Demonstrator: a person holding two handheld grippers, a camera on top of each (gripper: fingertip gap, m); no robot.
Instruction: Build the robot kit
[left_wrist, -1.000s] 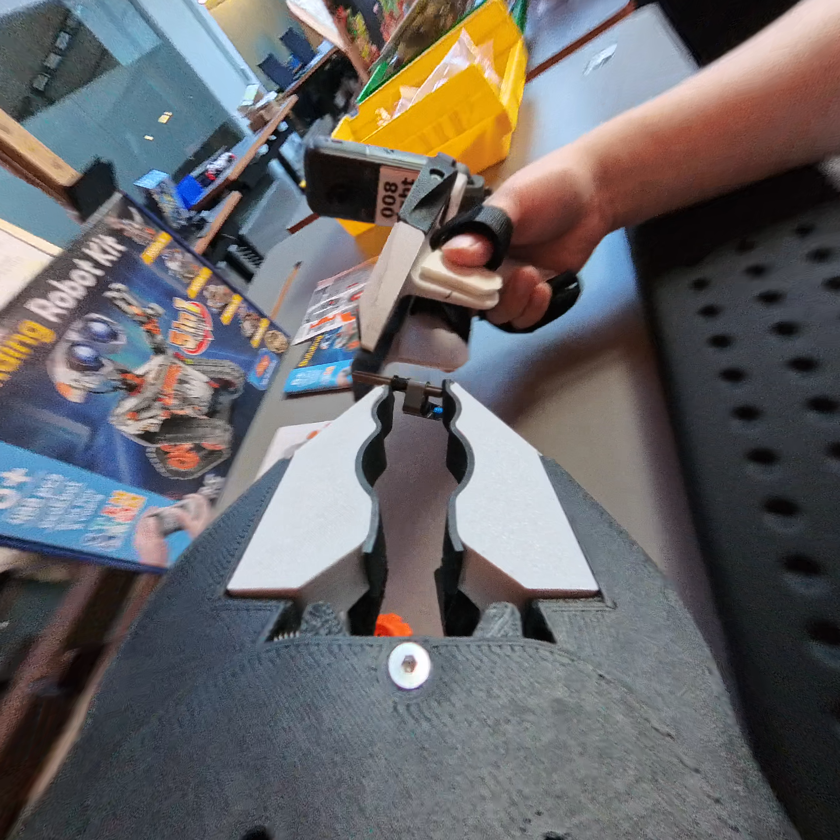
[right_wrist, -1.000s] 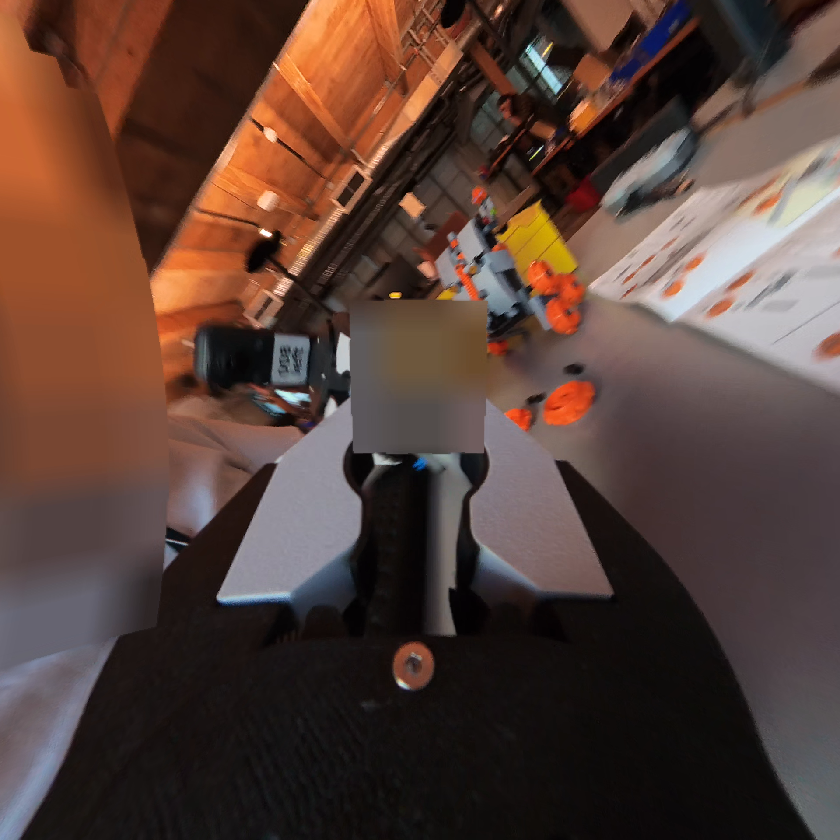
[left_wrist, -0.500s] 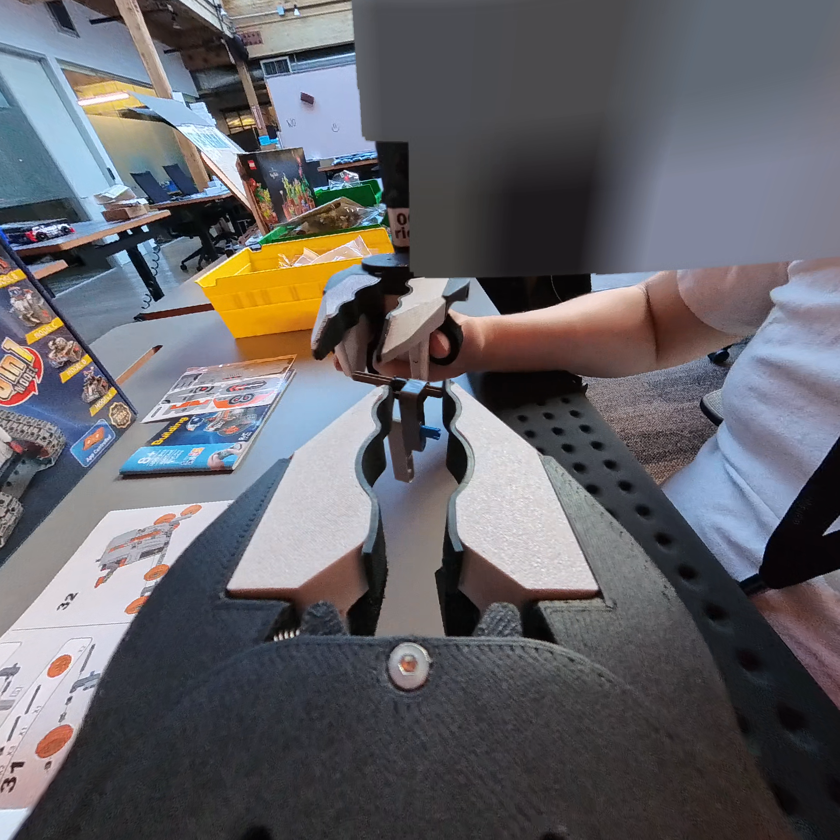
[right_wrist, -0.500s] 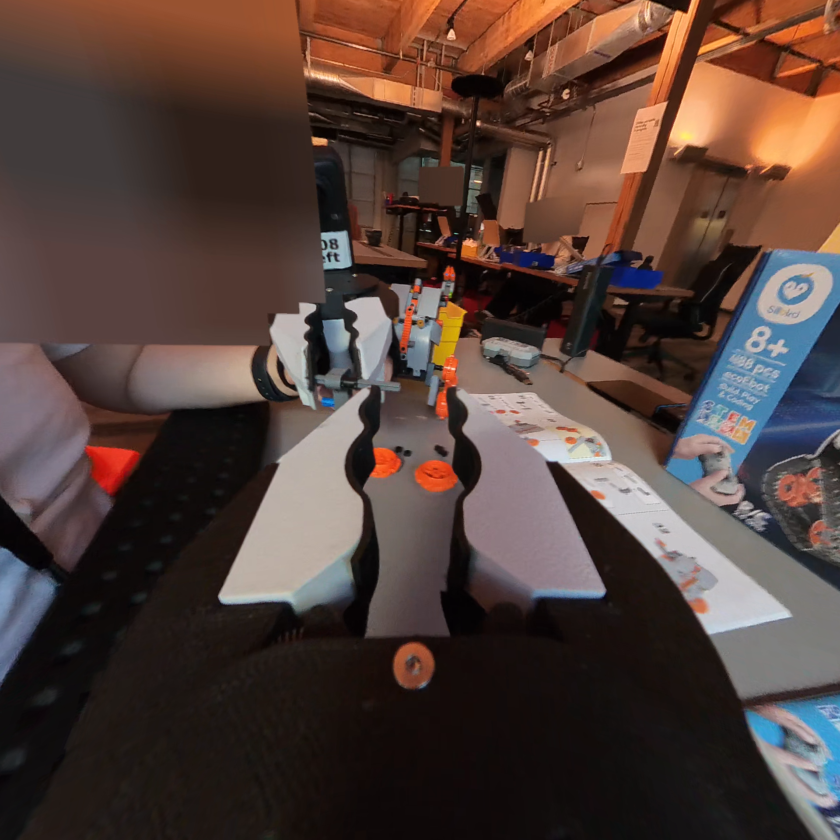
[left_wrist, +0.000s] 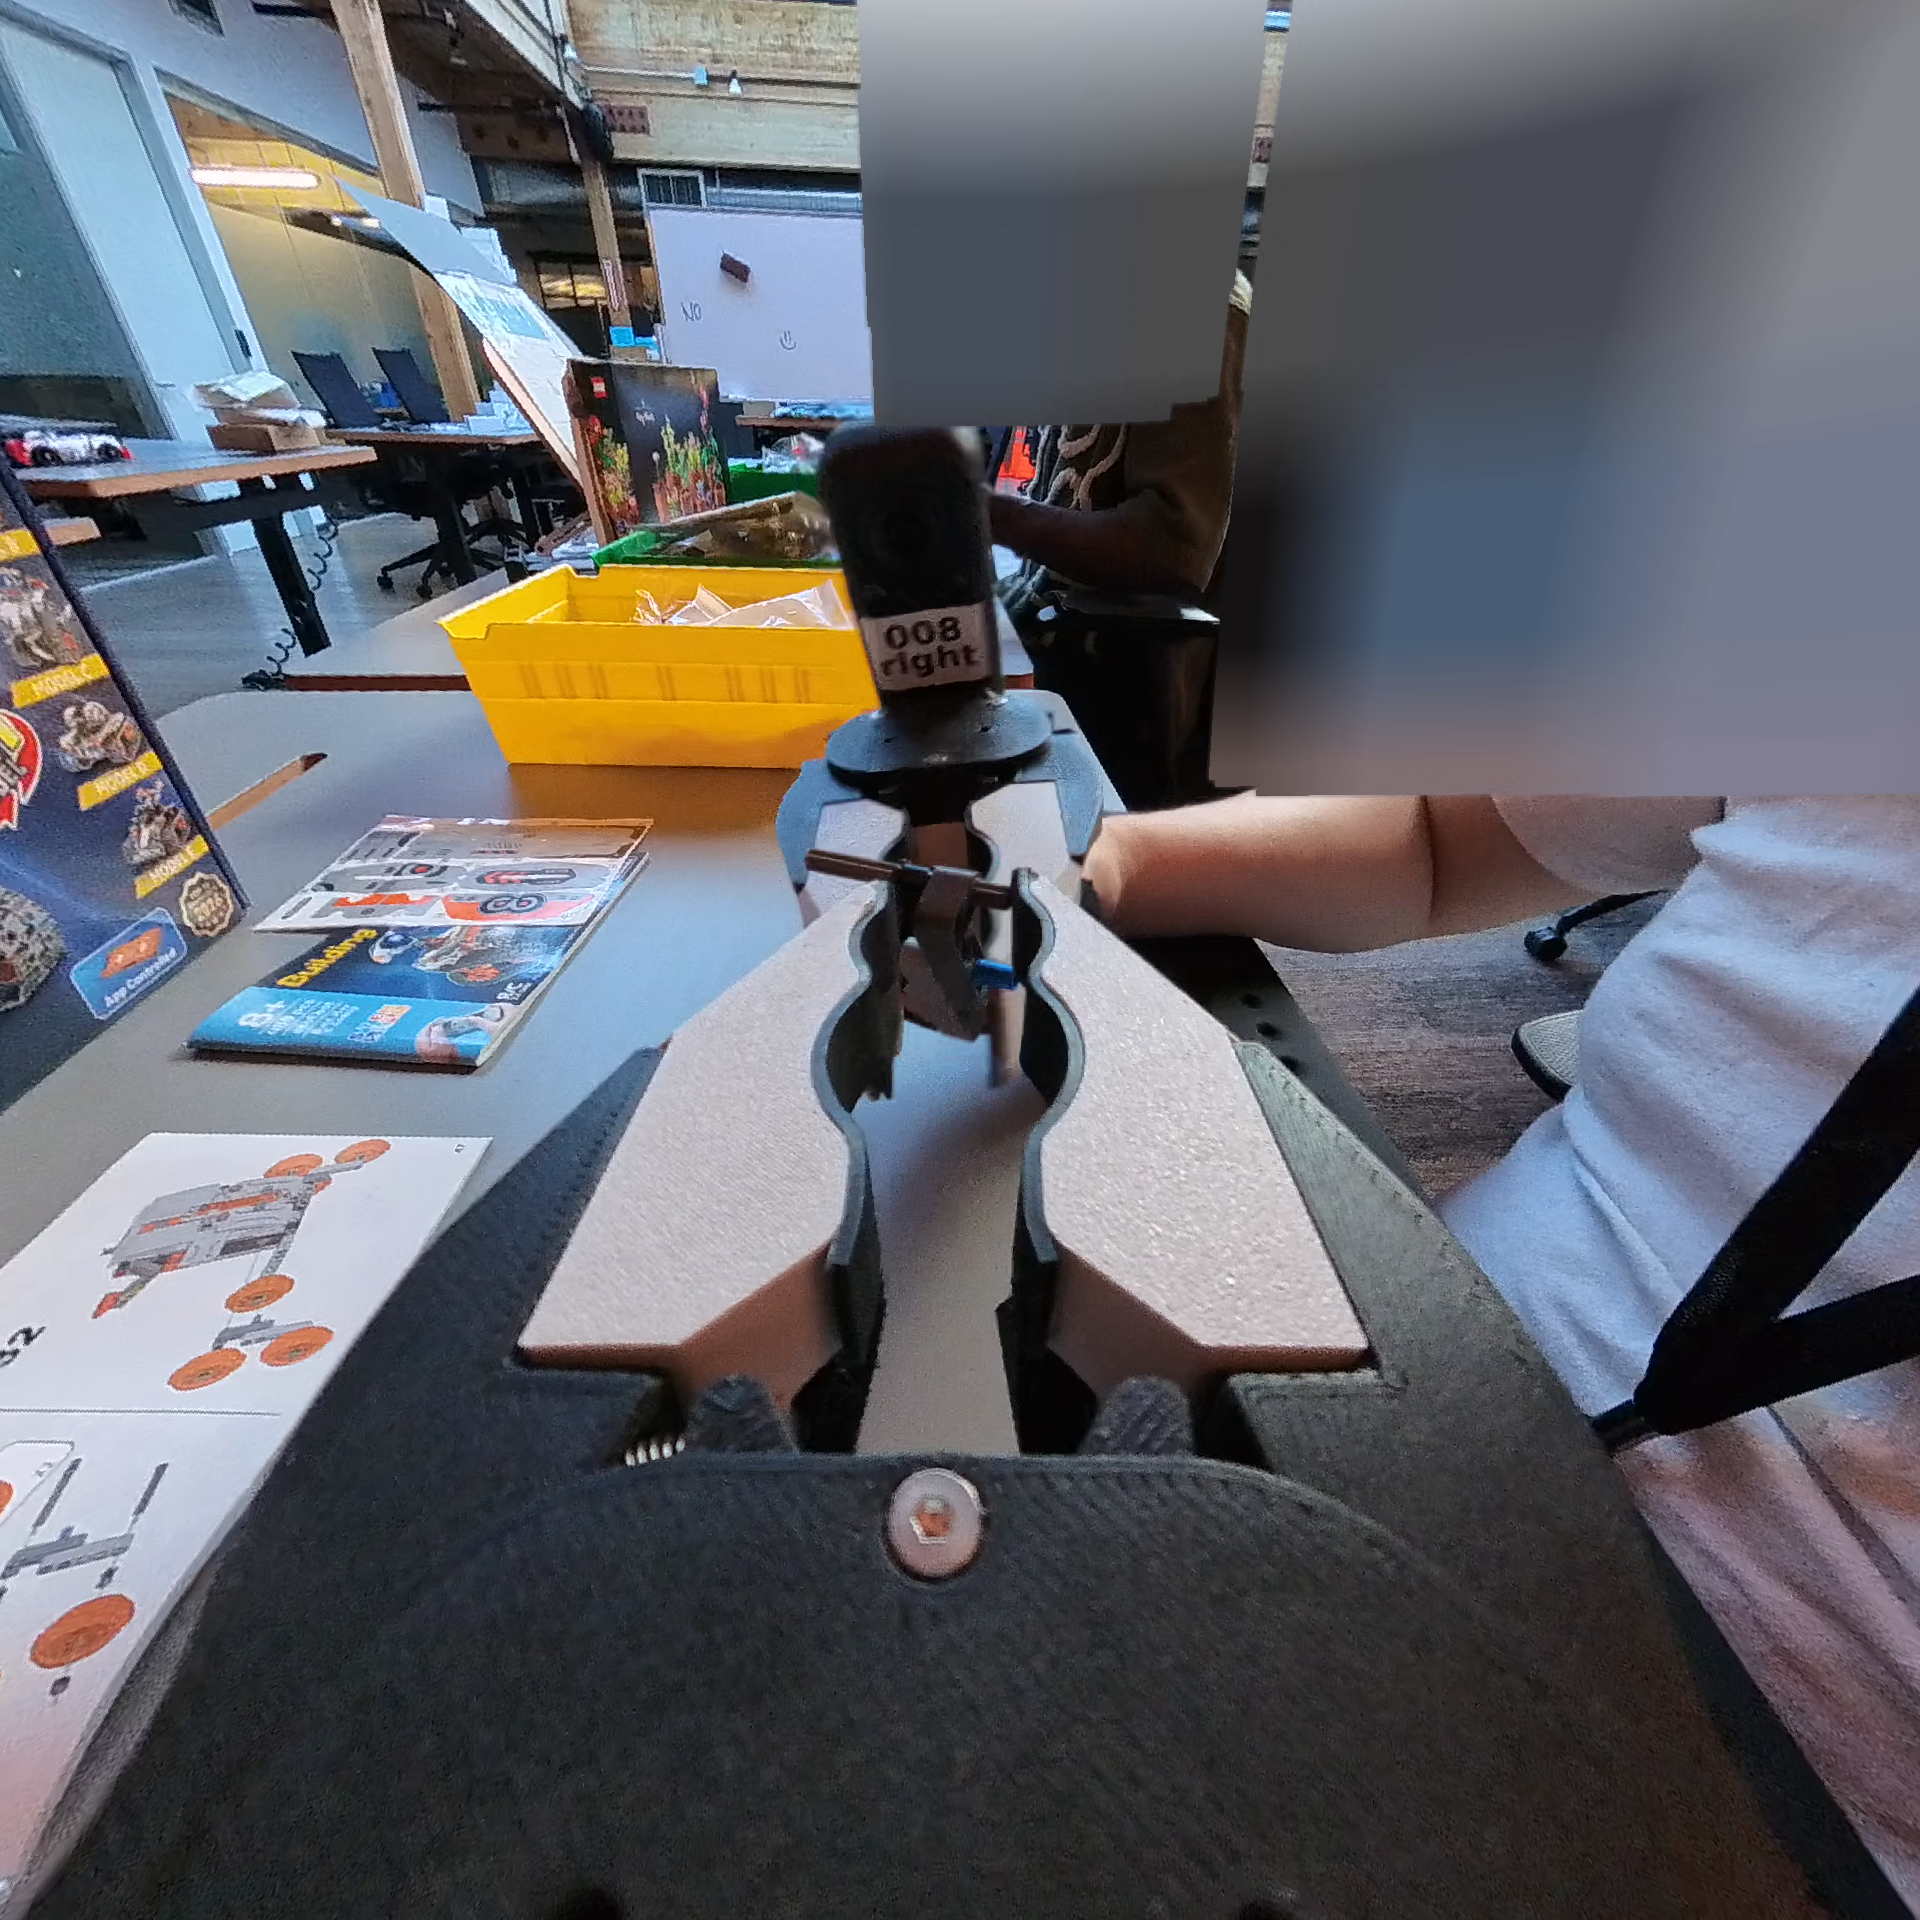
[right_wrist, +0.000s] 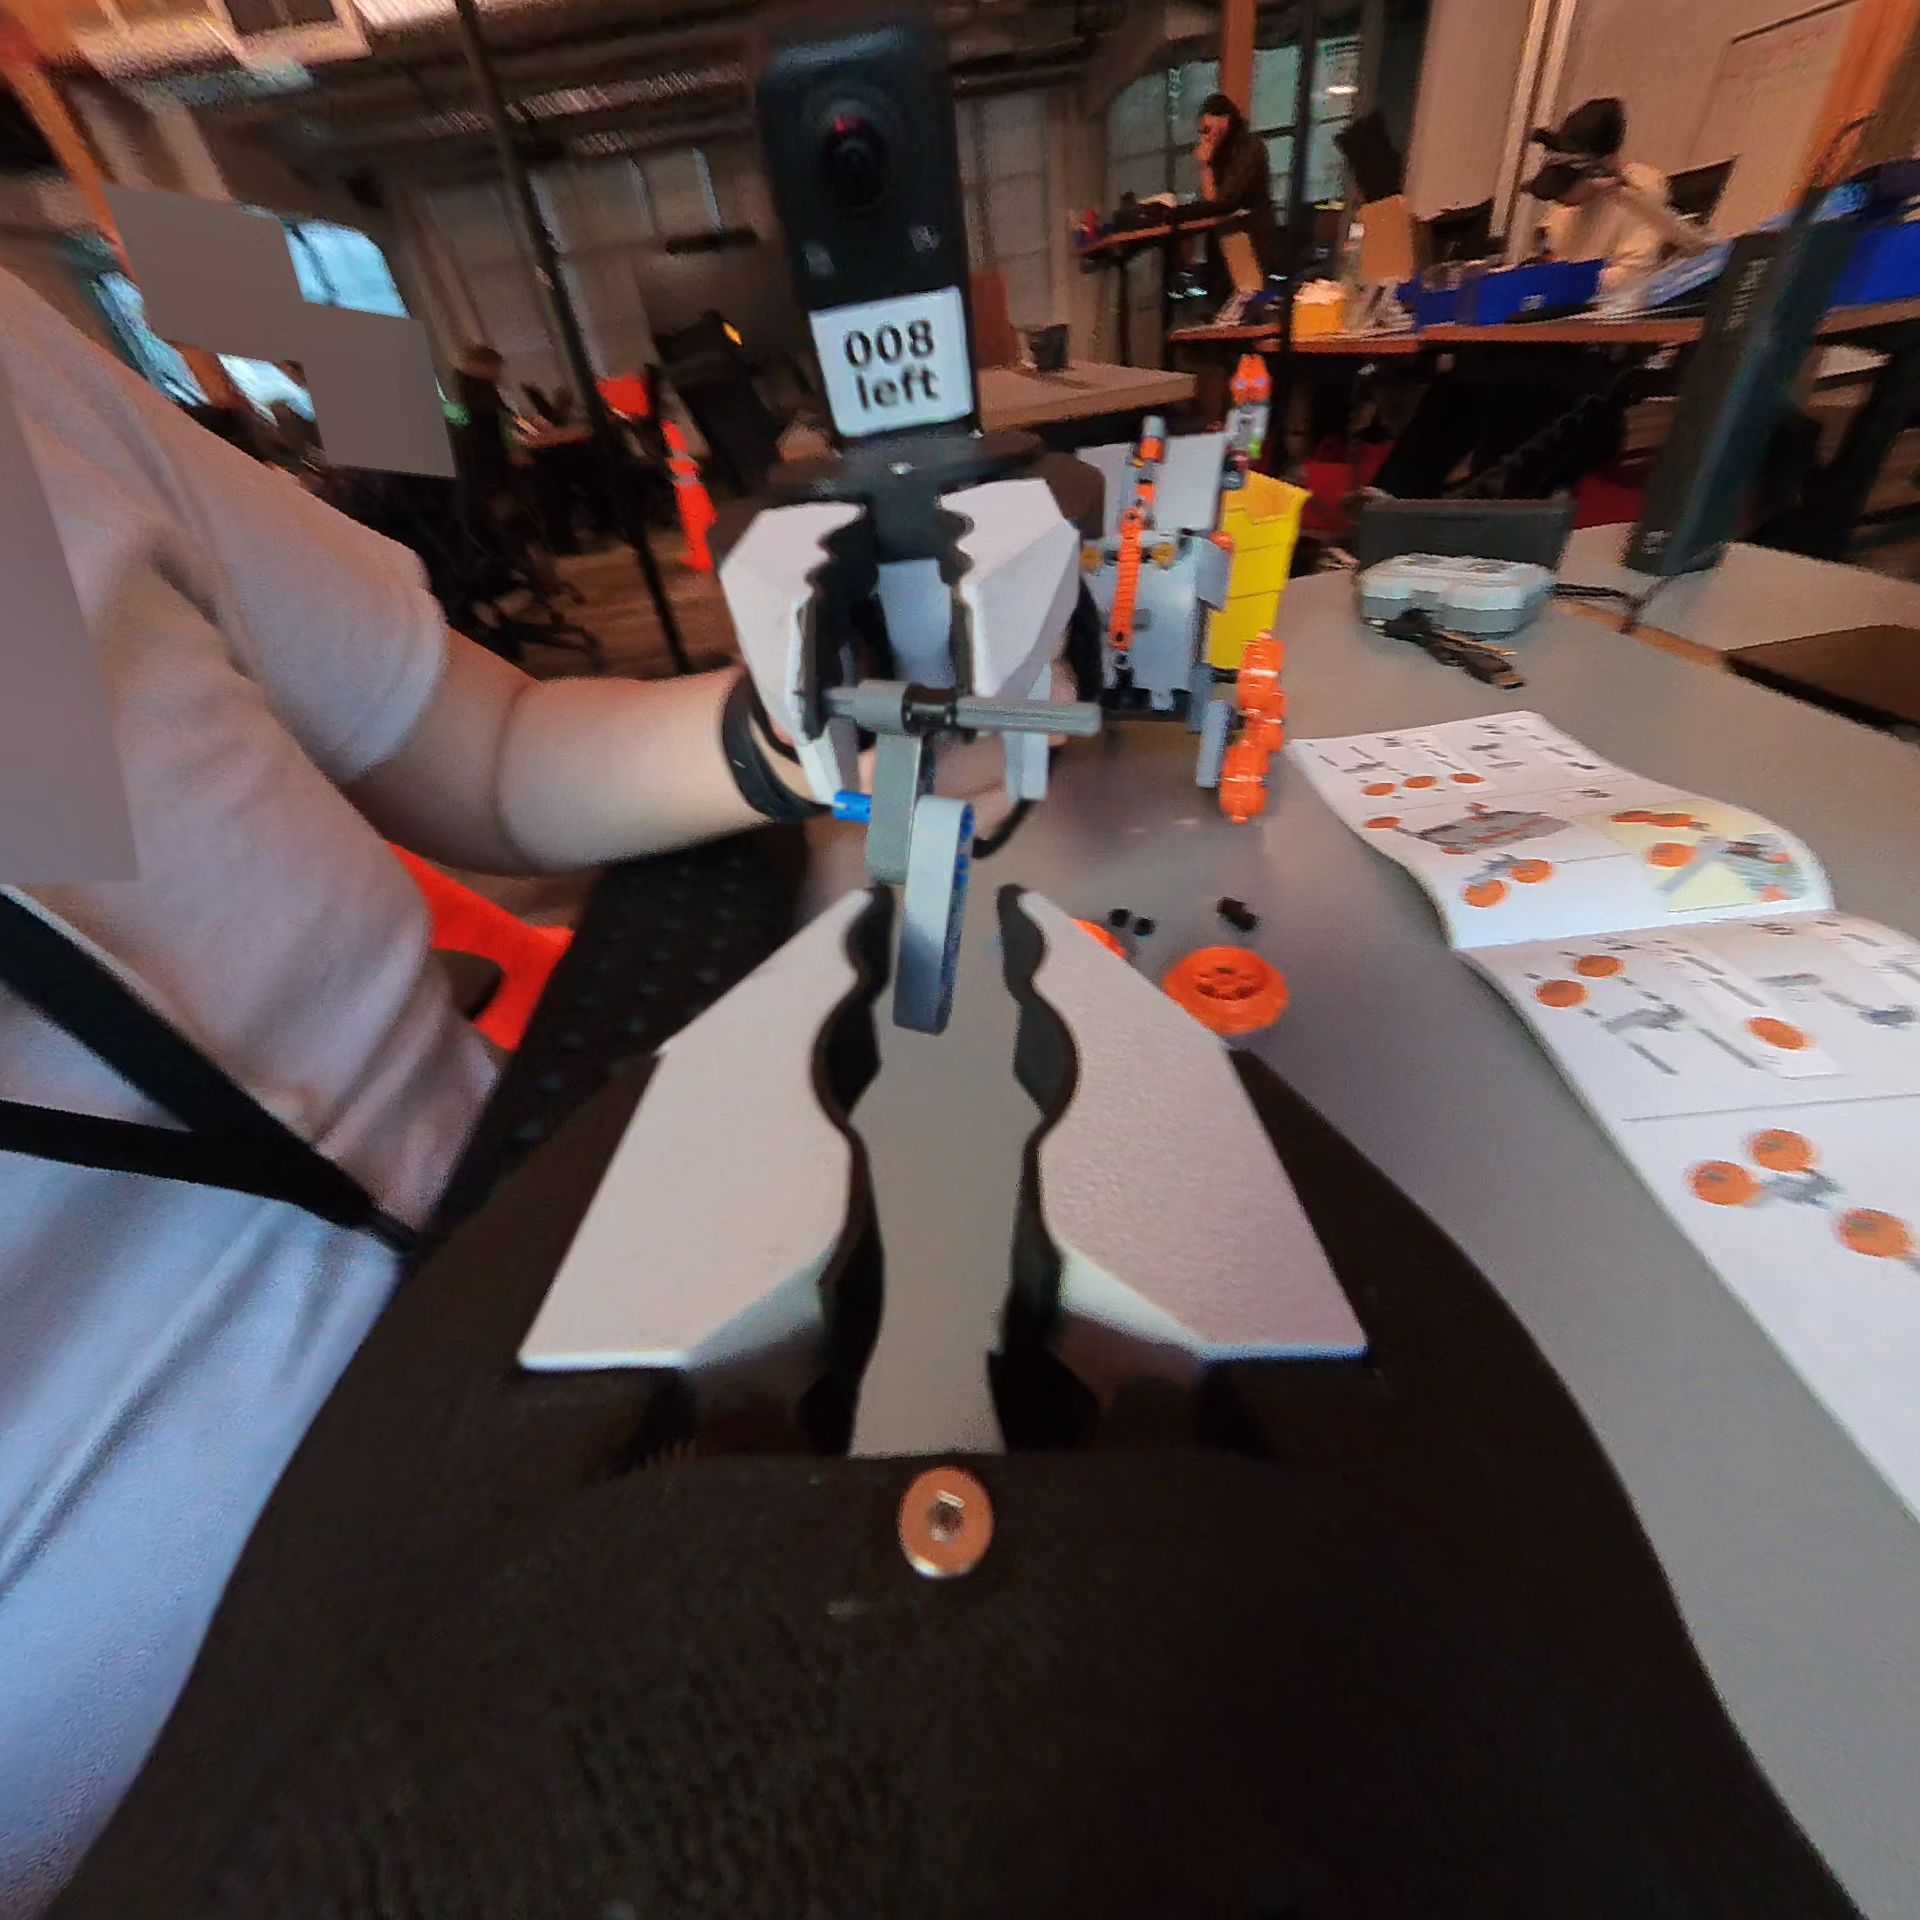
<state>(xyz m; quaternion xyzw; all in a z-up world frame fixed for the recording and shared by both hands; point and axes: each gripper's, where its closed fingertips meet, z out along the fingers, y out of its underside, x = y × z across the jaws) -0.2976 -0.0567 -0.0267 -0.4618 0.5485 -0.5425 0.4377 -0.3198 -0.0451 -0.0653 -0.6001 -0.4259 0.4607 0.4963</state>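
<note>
Your left claw (left_wrist: 940, 914) is clamped on a small grey building-brick assembly (left_wrist: 940, 966): a grey axle rod across the tips, a grey beam hanging down, a blue pin on its side. From the right wrist view the same assembly (right_wrist: 920, 831) sits at that claw's (right_wrist: 914, 717) tips, held above the grey table (right_wrist: 1403, 1195).

Your right claw (right_wrist: 940, 925) is slightly parted, holding nothing; the assembly's lower beam hangs between its tips, contact unclear.

Just beyond on the table: a loose orange plastic wheel (right_wrist: 1224, 987) and tiny black pins (right_wrist: 1231, 912). An open white instruction booklet (right_wrist: 1621, 935) lies right of them. Farther back stands a grey-and-orange brick model (right_wrist: 1174, 613).

In the left wrist view, a printed booklet (left_wrist: 416, 966) lies to the left, a yellow plastic bin (left_wrist: 655, 675) behind it.
</note>
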